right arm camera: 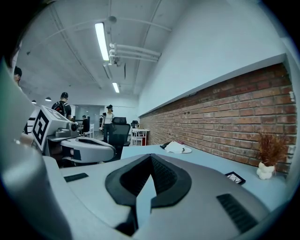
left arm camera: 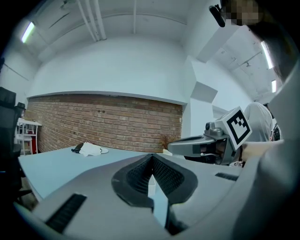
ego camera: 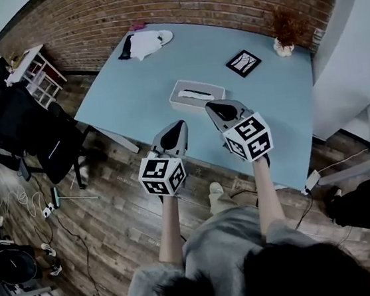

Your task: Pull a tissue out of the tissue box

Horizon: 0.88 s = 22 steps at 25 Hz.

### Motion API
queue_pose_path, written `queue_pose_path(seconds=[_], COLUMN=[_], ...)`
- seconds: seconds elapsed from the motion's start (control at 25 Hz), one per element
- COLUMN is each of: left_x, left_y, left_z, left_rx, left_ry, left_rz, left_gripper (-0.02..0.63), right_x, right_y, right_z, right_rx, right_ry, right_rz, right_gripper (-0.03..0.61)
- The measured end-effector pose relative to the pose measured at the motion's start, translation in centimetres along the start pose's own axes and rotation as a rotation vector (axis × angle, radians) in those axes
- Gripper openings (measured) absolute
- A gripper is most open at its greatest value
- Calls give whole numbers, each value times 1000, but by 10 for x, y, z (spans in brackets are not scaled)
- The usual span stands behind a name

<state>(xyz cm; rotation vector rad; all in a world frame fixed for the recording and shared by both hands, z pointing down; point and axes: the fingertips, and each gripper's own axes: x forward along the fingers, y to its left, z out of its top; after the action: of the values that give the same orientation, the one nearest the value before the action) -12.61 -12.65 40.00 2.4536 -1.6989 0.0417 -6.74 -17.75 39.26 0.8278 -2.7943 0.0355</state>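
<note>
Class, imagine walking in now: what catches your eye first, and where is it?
The left hand-held gripper and the right hand-held gripper, black-and-white marked, shut and empty, hover at the near edge of the blue table. Just beyond them lies the white tissue box.

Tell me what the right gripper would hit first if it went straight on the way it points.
Likely the tissue box, just ahead of the right gripper; if it rides high, it could pass over.
</note>
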Motion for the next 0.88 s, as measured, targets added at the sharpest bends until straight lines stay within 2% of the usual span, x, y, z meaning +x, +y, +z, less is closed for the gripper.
queue_pose_path(seconds=[0.28,0.56,0.88], left_x=[34,73,98], left_y=[38,67,88], left_z=[-1,-14,-28], left_rx=[-34,-73,-93], left_ry=[25,79,114], left_rz=[-6,-21,-46], left_gripper=[3,3,3], right_x=[45,91,115], right_y=[-24,-46,-59], right_z=[-5,-21,-38], right_rx=[-16,-26,-7], right_ry=[66,159,210], right_rz=[-1,39,31], right_gripper=[-2,-2,-2])
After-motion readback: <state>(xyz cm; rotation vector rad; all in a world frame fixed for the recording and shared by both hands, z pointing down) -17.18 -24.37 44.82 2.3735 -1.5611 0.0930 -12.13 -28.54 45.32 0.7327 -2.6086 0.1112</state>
